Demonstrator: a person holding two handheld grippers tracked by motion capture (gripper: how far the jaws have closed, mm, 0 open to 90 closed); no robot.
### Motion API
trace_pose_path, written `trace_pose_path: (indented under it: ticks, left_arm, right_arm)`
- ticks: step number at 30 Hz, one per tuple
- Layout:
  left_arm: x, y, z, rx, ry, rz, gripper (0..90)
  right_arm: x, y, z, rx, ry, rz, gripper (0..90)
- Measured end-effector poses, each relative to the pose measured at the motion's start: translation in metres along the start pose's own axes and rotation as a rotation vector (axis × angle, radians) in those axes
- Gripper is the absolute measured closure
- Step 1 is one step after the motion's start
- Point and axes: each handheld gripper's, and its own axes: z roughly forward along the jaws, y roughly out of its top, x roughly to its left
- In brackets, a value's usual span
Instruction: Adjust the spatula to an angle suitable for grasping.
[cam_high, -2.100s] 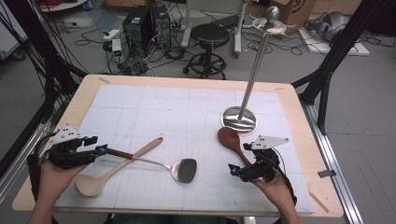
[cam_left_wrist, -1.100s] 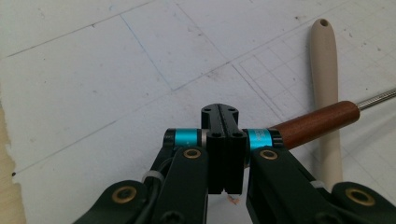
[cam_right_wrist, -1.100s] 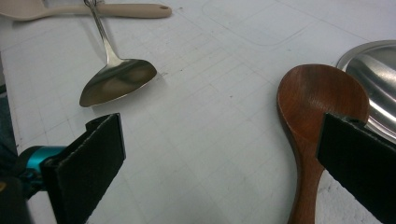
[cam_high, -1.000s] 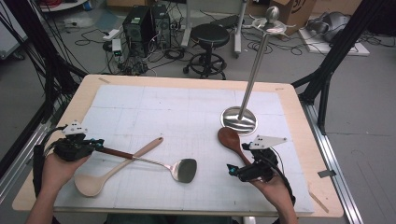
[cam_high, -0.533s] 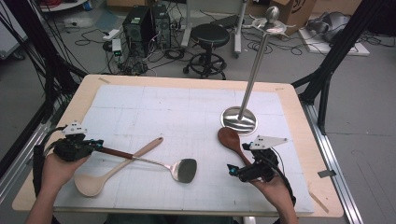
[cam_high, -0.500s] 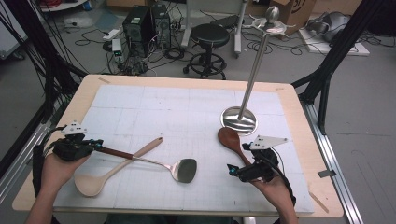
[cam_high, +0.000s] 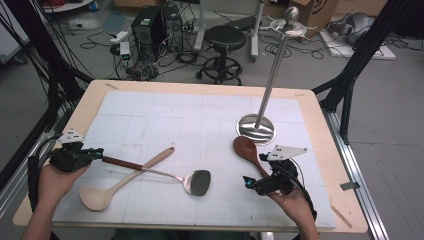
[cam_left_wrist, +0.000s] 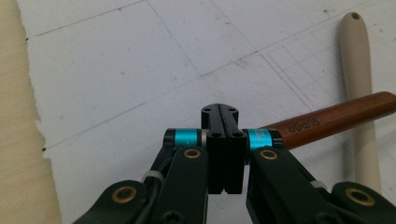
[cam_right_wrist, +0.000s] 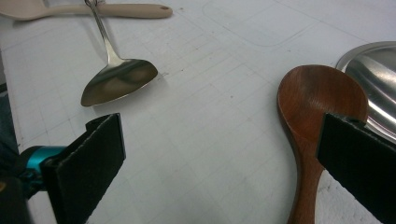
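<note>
1. Since two seconds ago, your left gripper has slid a little toward the table's left edge and settled; your right hand hasn't shifted.
2. Your left gripper's jaws are pressed fully together with nothing between them, its tip at the end of the metal spatula's brown handle, which passes just beside the jaws.
3. That spatula lies on the white mat, crossing over the pale wooden spoon.
4. Your right gripper has its jaws spread wide, holding nothing.
5. Just beside its right-hand jaw lies the dark wooden spoon, bowl near the utensil stand's base.
</note>
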Motion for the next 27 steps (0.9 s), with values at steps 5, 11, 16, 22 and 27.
trace_pose_path:
  ticks: [5,11,16,22,27]
  left_arm:
    - [0.005,-0.004,0.002,0.009,0.002,-0.016,89.7]
    - [0.009,-0.009,0.008,0.029,-0.013,-0.034,89.7]
    - [0.010,-0.008,0.010,0.039,-0.024,-0.037,89.6]
    - [0.009,-0.008,0.011,0.051,-0.032,-0.027,89.6]
    - [0.008,-0.008,0.012,0.055,-0.033,-0.019,89.6]
  right_arm:
    - [0.000,0.000,0.000,-0.001,0.000,0.001,0.6]
    - [0.001,0.001,0.002,0.001,0.006,-0.002,0.6]
    - [0.002,0.000,0.003,0.004,0.007,-0.005,0.6]
    - [0.002,0.001,0.002,0.002,0.006,-0.002,0.6]
    - [0.002,0.001,0.003,0.004,0.011,-0.004,0.6]
